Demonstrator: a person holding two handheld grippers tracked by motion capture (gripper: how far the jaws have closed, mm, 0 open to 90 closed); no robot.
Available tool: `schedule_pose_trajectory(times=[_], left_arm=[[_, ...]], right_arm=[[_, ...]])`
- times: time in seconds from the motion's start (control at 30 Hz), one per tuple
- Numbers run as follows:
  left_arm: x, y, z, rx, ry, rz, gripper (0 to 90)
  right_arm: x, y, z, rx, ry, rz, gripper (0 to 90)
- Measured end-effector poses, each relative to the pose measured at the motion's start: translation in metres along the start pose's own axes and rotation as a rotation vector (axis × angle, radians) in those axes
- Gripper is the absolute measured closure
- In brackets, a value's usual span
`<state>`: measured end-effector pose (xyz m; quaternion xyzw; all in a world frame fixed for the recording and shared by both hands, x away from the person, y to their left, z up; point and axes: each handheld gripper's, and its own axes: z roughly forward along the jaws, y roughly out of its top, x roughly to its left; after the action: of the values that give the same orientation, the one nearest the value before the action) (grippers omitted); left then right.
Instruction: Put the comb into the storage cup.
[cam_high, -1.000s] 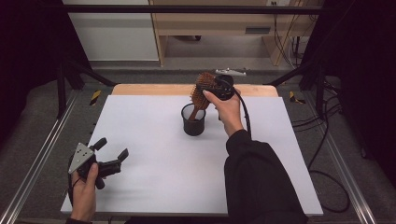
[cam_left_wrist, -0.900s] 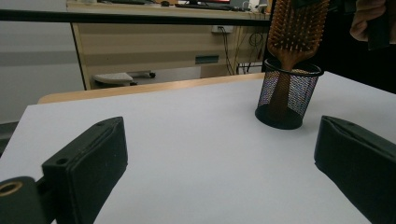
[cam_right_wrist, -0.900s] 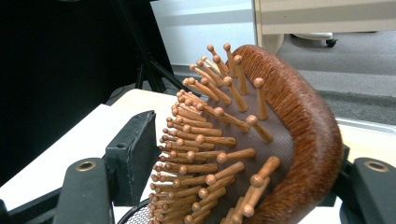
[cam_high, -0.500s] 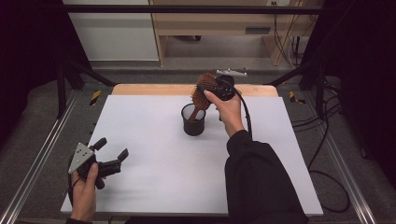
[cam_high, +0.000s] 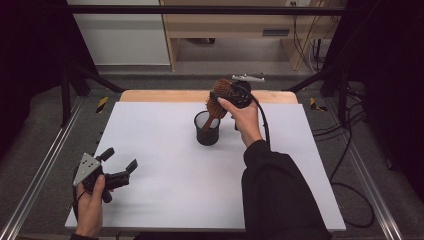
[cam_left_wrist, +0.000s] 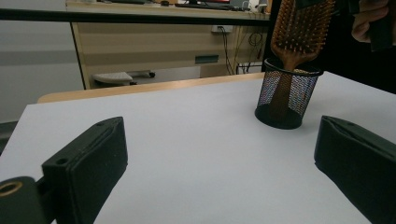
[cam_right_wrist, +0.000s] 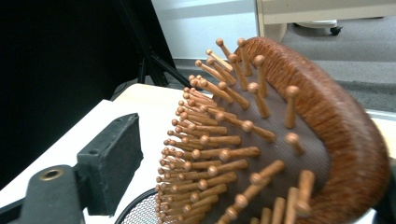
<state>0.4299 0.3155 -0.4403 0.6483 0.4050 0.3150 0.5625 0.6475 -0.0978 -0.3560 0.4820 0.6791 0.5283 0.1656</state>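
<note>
A wooden paddle hairbrush (cam_high: 219, 99) stands tilted with its handle down inside a black mesh cup (cam_high: 207, 131) at the back middle of the white table (cam_high: 160, 150). My right gripper (cam_high: 231, 95) sits around the brush head. Its jaws have just been opening, and the left pad (cam_right_wrist: 112, 156) stands a little off the bristles of the hairbrush (cam_right_wrist: 280, 140), which is still between the jaws. My left gripper (cam_high: 120, 158) rests open near the front left corner, with nothing between its jaws. Ahead of this left gripper (cam_left_wrist: 224, 154) I see the cup (cam_left_wrist: 286, 98) and the hairbrush (cam_left_wrist: 299, 28).
A bare wooden strip (cam_high: 160, 95) runs along the table's far edge. Metal rails (cam_high: 45, 165) flank the table on both sides. Cables (cam_high: 345, 150) lie on the floor at the right, and a light wooden desk (cam_high: 225, 25) stands behind.
</note>
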Motion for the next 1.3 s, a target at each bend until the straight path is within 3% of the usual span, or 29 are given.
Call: schedule_pose_trajectory(times=[1.3], left_arm=[[0.0, 0.0, 0.0001, -0.001, -0.003, 0.0, 2.9]], right_arm=[[-0.0012, -0.0017, -0.005, -0.027, -0.004, 0.003, 11.7]])
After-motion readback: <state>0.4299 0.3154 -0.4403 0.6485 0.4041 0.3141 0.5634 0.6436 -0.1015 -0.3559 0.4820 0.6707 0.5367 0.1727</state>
